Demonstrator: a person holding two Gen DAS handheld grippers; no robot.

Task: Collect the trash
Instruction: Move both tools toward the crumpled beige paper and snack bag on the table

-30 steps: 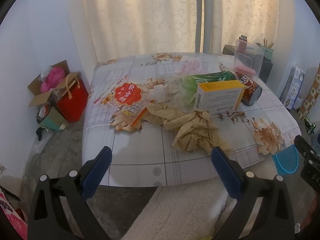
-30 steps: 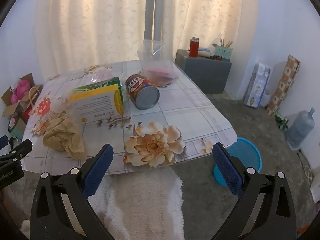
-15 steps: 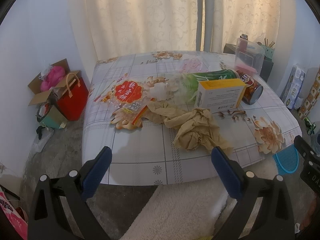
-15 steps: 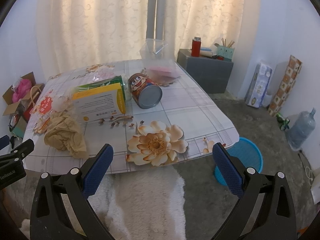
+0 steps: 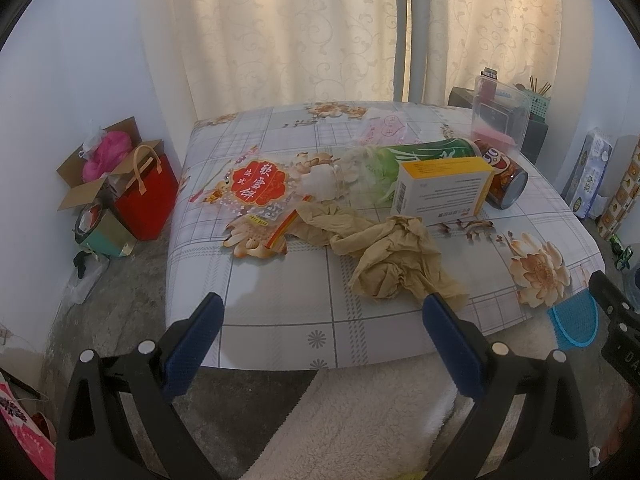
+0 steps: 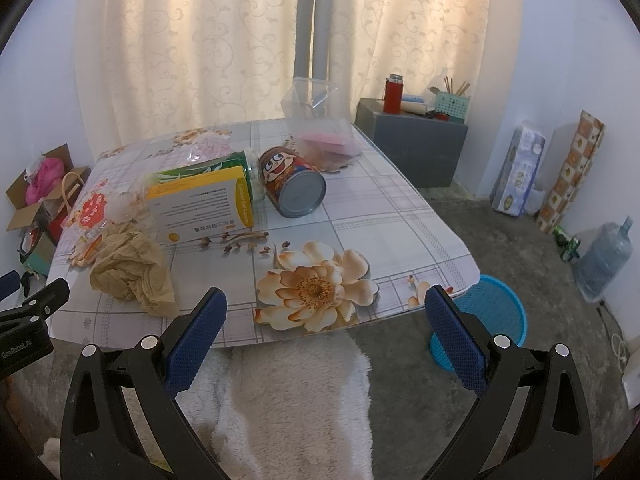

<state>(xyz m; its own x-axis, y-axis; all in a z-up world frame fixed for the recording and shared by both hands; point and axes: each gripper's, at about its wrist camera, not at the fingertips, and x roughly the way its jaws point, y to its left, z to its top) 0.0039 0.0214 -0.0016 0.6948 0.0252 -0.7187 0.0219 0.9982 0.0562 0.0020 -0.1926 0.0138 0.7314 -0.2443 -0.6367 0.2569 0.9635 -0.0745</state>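
Observation:
Trash lies on a low table (image 5: pixel 280 312) with a flowered cloth. A crumpled tan wad (image 5: pixel 394 262) (image 6: pixel 128 270) is nearest me. Behind it lie a yellow-and-white box (image 5: pixel 442 192) (image 6: pixel 200 208), a green can (image 5: pixel 424 152), a brown cartoon can (image 6: pixel 296 188) on its side, and a red printed wrapper (image 5: pixel 256 188). My left gripper (image 5: pixel 320 320) is open and empty, just short of the table's near edge. My right gripper (image 6: pixel 326 316) is open and empty over the near edge. A blue basket (image 6: pixel 486 326) stands on the floor at the table's right corner.
A clear plastic container (image 6: pixel 320 120) sits at the table's far side. A white fluffy rug (image 6: pixel 288 400) lies below me. A red bag (image 5: pixel 146 196) and cardboard box stand left of the table. A grey cabinet (image 6: pixel 412 152) and water bottle (image 6: pixel 604 260) are at the right.
Both grippers have moved a little closer to the table. Their jaws stay wide open and nothing on the table has moved.

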